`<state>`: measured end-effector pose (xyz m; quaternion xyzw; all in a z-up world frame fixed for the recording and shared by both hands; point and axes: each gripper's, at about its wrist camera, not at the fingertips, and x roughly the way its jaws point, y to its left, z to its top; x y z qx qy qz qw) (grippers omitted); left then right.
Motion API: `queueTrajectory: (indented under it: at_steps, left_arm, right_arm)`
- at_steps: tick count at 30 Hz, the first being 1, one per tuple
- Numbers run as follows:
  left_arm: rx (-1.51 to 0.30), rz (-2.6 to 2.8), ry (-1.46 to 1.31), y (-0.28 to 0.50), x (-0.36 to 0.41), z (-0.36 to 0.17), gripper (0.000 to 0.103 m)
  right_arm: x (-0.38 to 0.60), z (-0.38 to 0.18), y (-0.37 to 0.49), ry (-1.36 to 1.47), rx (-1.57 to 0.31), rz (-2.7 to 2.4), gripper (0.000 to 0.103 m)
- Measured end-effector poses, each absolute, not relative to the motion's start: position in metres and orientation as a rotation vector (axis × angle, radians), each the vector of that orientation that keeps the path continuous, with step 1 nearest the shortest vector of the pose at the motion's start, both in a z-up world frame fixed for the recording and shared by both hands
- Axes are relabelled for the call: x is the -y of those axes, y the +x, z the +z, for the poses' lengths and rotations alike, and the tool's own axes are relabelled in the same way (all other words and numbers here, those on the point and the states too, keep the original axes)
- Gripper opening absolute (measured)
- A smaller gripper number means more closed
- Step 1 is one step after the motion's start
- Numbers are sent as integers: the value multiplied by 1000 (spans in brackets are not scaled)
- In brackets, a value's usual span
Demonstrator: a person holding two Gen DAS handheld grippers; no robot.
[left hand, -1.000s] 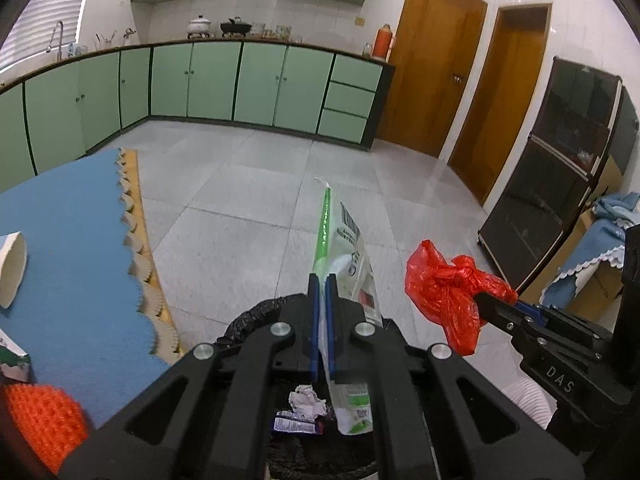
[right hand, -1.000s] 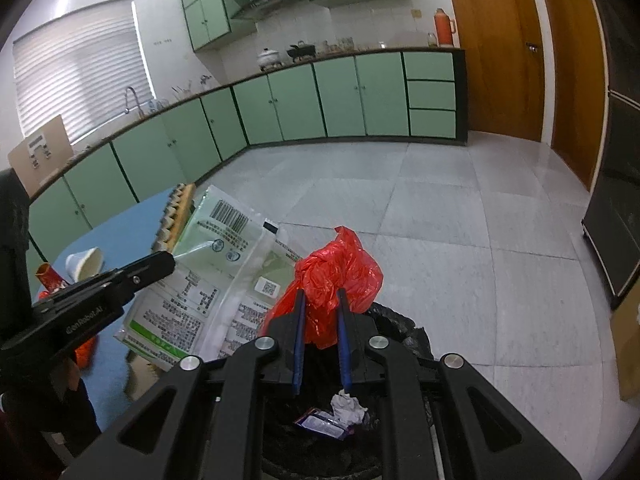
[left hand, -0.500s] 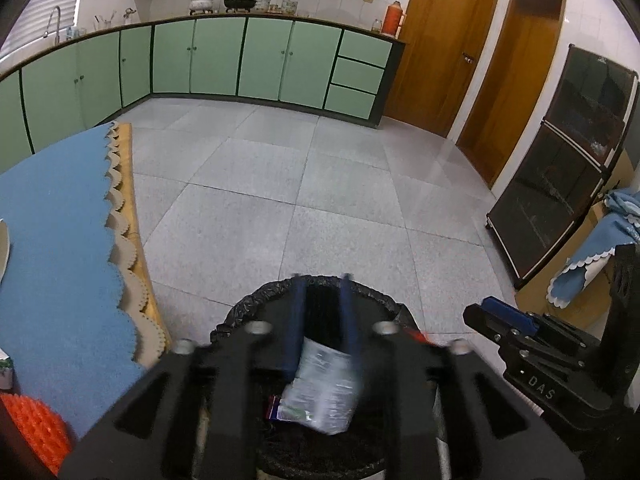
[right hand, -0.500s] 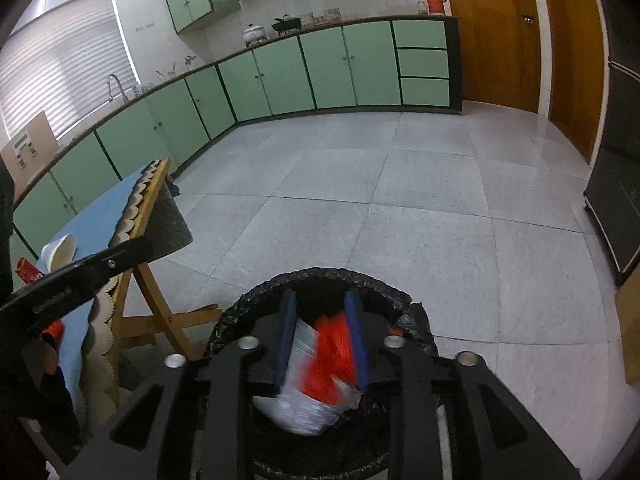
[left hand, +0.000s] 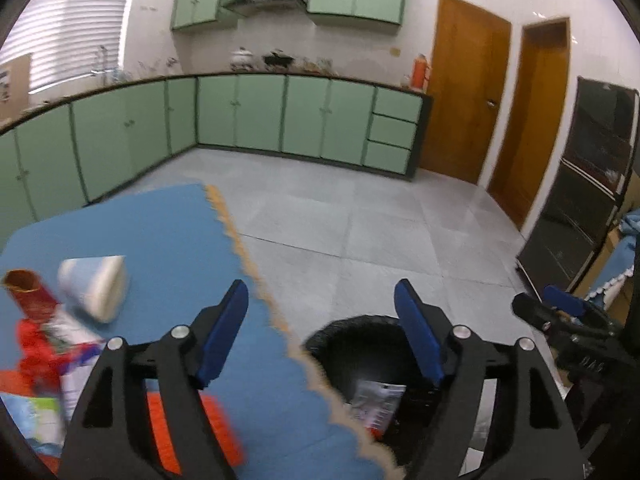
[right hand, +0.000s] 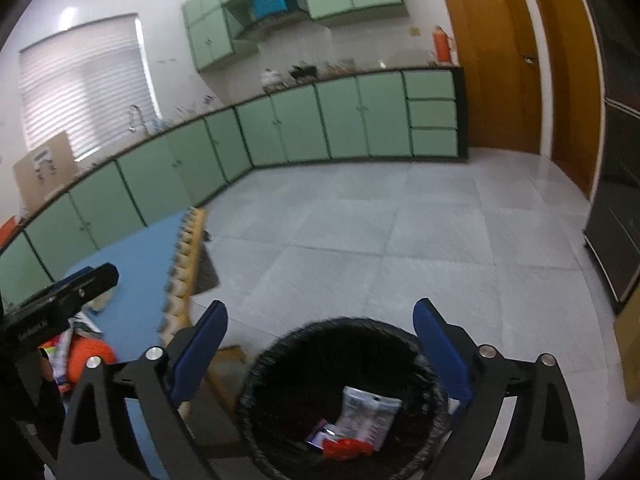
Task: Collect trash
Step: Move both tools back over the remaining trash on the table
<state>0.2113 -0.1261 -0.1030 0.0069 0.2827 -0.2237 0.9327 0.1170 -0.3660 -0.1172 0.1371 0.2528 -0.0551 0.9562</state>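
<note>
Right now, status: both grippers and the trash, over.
Left hand-held gripper open, empty. Right hand-held gripper open, empty; both jaws just opened. White packet and red bag in black bin. Paper cup and wrappers remain on blue table.

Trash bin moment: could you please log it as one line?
left gripper: open, empty | right gripper: open, empty | bin: holds white packet, red bag

L tool [left hand: 321, 300] jaws just opened wide, empty; R tool [right hand: 320, 320] same.

blue tablecloth [left hand: 160, 232], black bin [right hand: 288, 360]
</note>
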Motion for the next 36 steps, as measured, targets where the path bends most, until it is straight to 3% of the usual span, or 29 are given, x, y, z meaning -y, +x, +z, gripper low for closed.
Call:
queueTrajectory:
  at_steps: [9,22,36]
  left_arm:
    - [-503,-221,34,182,24,-85,78]
    - [-525,28,1,149,-90,-110,78]
    - [-550,76,11,145,-116,-129,78]
  right_arm:
    - [284,-98,122,236,-452,97,94]
    - [156,-112,139,139,-475,343,90]
    - [103,-137,163,78,-569,458,65]
